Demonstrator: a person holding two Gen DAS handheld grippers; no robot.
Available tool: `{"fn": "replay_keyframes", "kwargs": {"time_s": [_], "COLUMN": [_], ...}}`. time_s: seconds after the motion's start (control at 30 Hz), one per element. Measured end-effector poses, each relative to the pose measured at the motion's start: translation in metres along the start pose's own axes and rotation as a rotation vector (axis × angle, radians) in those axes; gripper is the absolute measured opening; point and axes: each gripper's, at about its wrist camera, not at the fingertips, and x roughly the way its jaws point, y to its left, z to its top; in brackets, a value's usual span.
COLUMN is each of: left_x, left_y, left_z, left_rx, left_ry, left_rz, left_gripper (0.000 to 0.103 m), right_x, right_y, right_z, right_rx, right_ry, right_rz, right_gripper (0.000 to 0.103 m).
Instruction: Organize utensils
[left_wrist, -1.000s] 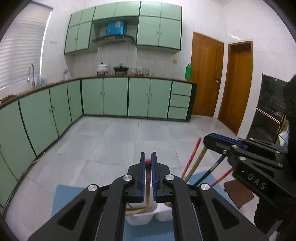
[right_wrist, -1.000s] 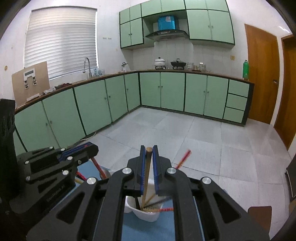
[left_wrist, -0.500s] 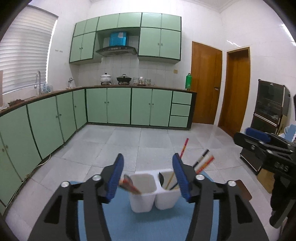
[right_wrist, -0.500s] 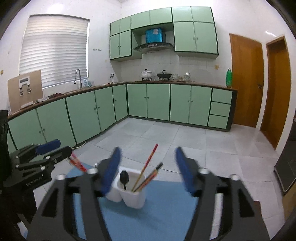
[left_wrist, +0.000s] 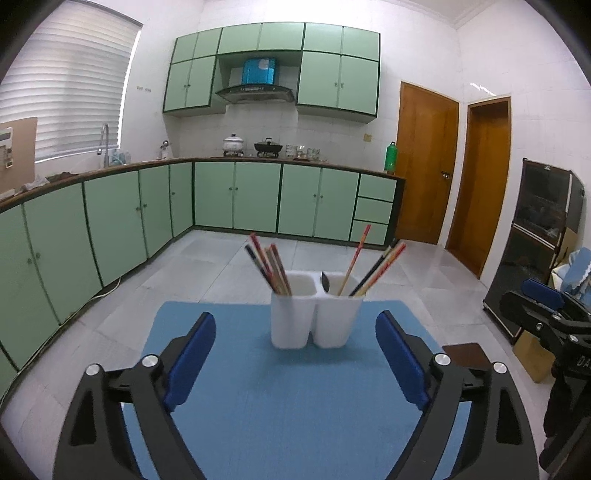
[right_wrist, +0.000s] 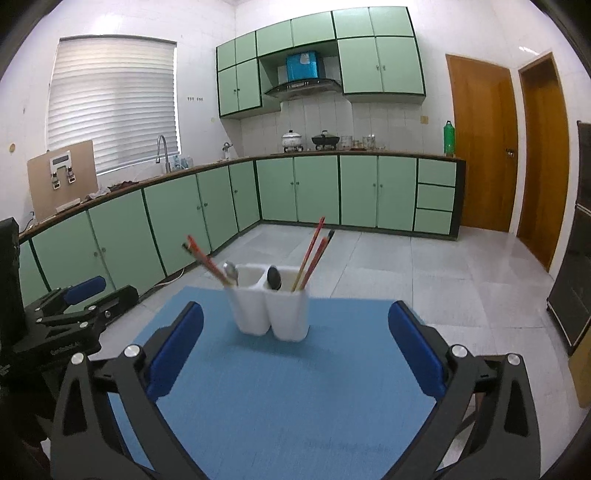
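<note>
Both the left gripper (left_wrist: 295, 365) and right gripper (right_wrist: 295, 349), jaws just spread wide and empty, sit well short of the white two-compartment utensil holder (left_wrist: 314, 317) upright on the blue mat (left_wrist: 288, 406).

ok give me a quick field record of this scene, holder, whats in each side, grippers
surface: blue mat
holder: white two-compartment caddy, upright on mat
left compartment: chopsticks, silver spoon
right compartment: chopsticks, dark spoon
left gripper: open, empty, jaws just opened, short of caddy
right gripper: open, empty, jaws just opened, short of caddy
</note>
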Motion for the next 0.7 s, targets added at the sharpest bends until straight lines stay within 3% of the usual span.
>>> {"fn": "replay_keyframes", "kwargs": {"time_s": [0.7], "left_x": [-0.068], "left_y": [-0.017], "left_z": [-0.012], "left_rx": [0.029], "left_ry": [-0.05], "left_rz": [-0.002], "left_gripper": [0.097], "right_x": [-0.042], "right_y": [0.024], "right_z": [-0.008], "right_rx": [-0.028], "right_ry": [-0.011], "right_rz": [0.073], "right_gripper": [0.097]}}
